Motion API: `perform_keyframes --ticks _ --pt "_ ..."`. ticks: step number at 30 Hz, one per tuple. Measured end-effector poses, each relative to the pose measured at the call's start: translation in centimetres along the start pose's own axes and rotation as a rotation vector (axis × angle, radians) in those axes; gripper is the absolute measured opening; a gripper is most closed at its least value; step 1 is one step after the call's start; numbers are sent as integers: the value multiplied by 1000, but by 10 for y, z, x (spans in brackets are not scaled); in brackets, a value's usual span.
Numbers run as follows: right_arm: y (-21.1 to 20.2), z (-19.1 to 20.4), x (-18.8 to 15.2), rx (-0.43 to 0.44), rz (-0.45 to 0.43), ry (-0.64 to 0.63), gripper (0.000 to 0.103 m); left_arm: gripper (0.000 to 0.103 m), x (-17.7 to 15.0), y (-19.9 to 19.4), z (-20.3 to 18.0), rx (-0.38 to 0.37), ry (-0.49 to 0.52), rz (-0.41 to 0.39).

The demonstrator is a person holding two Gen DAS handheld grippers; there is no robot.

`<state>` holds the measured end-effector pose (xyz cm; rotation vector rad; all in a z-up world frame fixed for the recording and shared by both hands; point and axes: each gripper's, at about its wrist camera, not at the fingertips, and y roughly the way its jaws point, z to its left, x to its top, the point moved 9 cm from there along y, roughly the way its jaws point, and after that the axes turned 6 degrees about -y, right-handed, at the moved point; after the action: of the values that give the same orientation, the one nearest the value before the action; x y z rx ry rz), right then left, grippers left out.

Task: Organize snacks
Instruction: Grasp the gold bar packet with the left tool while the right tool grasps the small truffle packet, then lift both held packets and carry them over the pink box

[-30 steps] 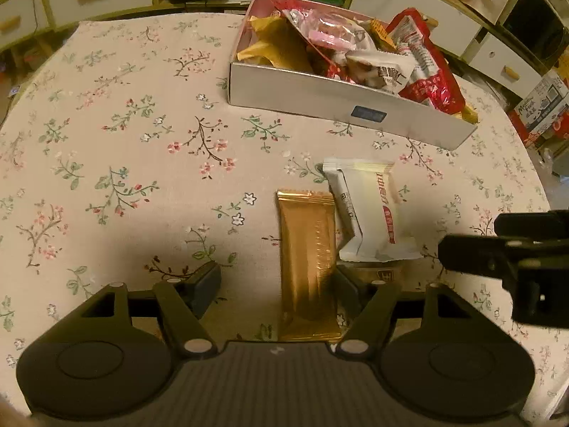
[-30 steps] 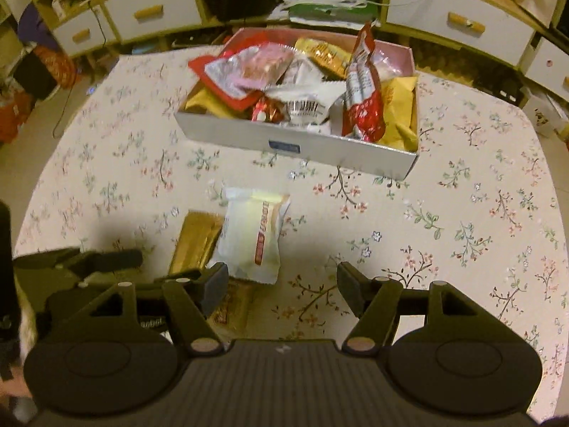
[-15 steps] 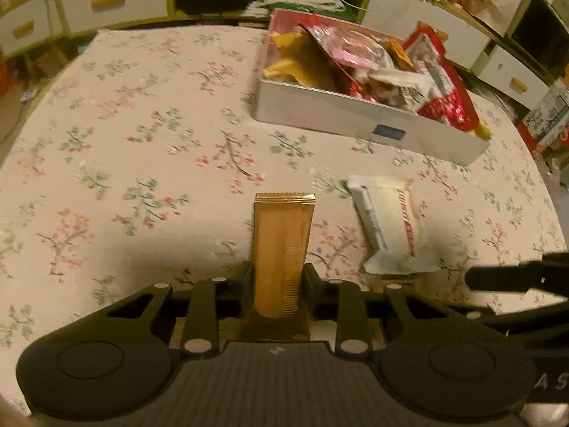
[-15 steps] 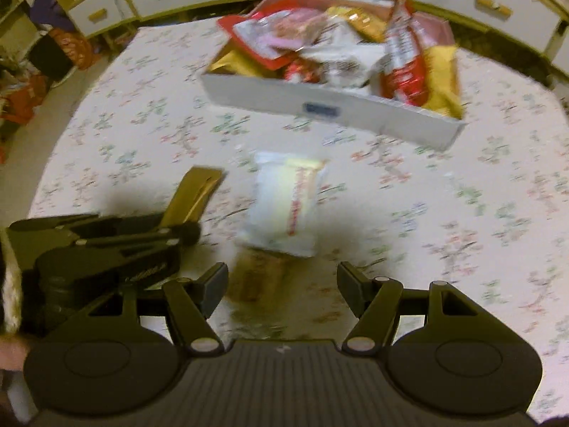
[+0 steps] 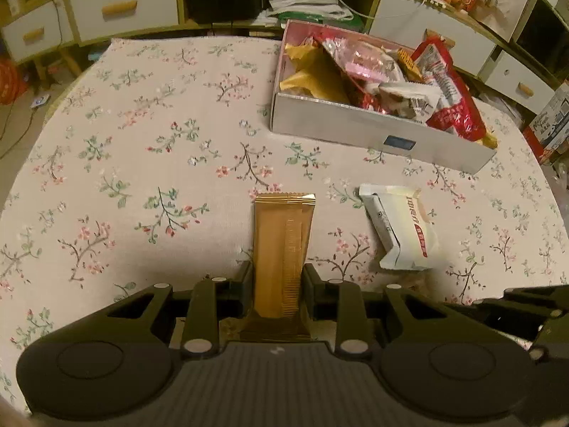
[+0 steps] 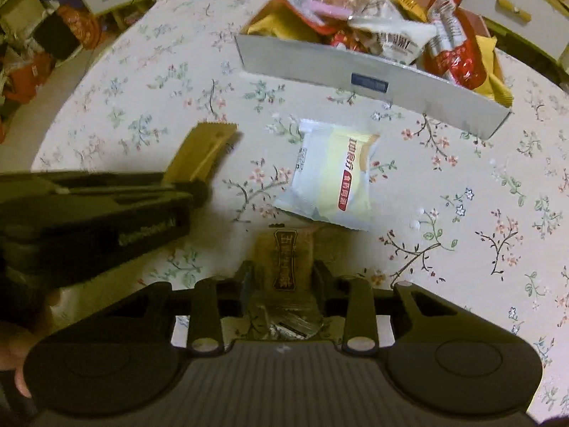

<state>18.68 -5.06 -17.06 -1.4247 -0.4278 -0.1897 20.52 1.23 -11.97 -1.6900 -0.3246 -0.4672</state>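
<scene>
My left gripper (image 5: 278, 277) is shut on a long gold snack bar (image 5: 282, 238), held above the floral tablecloth; the bar also shows in the right wrist view (image 6: 202, 153). My right gripper (image 6: 284, 277) is shut on a small brown snack packet (image 6: 286, 263) with dark lettering. A white and yellow snack pack (image 6: 334, 174) lies on the cloth just ahead of it, and shows in the left wrist view (image 5: 402, 227). The grey snack box (image 5: 377, 135) stands beyond, full of wrappers; it also shows in the right wrist view (image 6: 373, 78).
The left gripper body (image 6: 89, 206) sits close on the right gripper's left. The round table's cloth (image 5: 142, 163) stretches to the left. White drawer units (image 5: 121, 7) and clutter stand beyond the table's far edge.
My left gripper shut on the gold bar and lifted it. My right gripper moved forward and left, then shut on the brown packet.
</scene>
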Motion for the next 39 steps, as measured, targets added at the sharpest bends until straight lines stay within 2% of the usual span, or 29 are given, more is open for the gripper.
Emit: perform_keyframes --ticks 12,25,35,39 --pt "-24 -22 10 -29 -71 17 31 34 6 -11 -8 -19 18 -40" --pt "-47 -40 31 -12 -160 24 31 34 17 -21 -29 -31 78 -99" --pt "-72 -85 55 -10 -241 99 31 34 58 -34 -33 -94 15 -152" --pt "-76 -113 61 -19 -261 160 31 34 75 -32 -39 -152 -5 -148"
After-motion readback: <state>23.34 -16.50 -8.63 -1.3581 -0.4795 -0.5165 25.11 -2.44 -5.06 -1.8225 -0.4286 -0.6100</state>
